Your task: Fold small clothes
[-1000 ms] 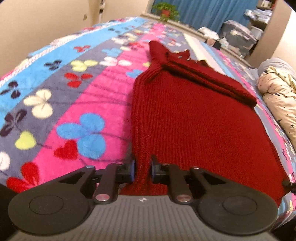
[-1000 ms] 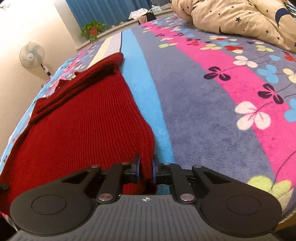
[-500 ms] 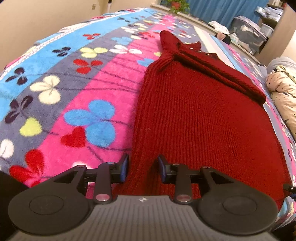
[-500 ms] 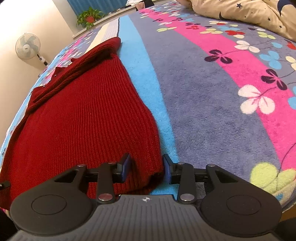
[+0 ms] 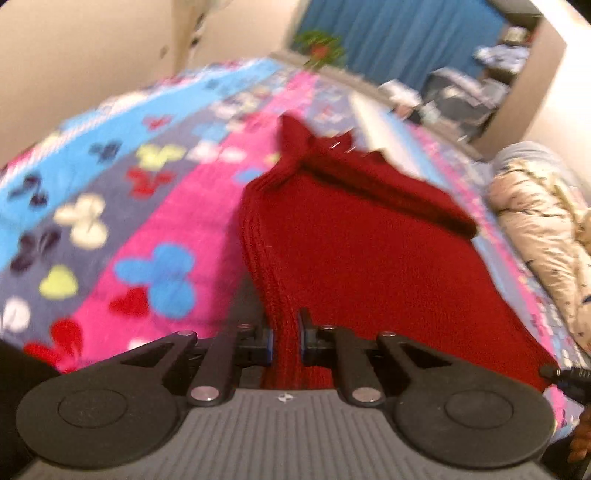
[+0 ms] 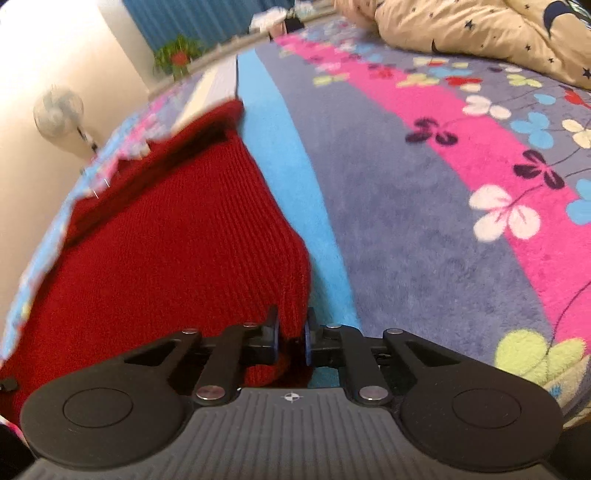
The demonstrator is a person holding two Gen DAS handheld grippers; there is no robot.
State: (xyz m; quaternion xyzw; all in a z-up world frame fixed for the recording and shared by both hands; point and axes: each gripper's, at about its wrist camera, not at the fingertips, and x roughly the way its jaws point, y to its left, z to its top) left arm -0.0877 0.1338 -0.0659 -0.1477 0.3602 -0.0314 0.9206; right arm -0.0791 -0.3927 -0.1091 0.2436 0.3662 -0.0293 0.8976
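- Red ribbed-knit sweater (image 5: 362, 258) lies flat on a fleece bed blanket striped in pink, blue and grey with a flower print (image 5: 155, 206); its sleeves are already laid across the far end of the body.
- Near hem: each near corner sits between the pads of one tool.
- Left gripper (image 5: 283, 339): jaws closing to a narrow gap, with a bunched ridge of the sweater's left hem corner pinched between them; the fabric rises in a fold toward the tool.
- Right gripper (image 6: 291, 341): jaws closing likewise, nipping the right hem corner, which sits beside the light-blue stripe.
- Step in hand, as judged: securing both hem corners to start the bottom-to-top fold.
- Next move calls for lifting both corners evenly and carrying them toward the collar, keeping the hem taut and level so the knit does not sag or skew.
- Surroundings: a cream star-print quilt (image 6: 480, 29) lies well apart at the bed's right side.
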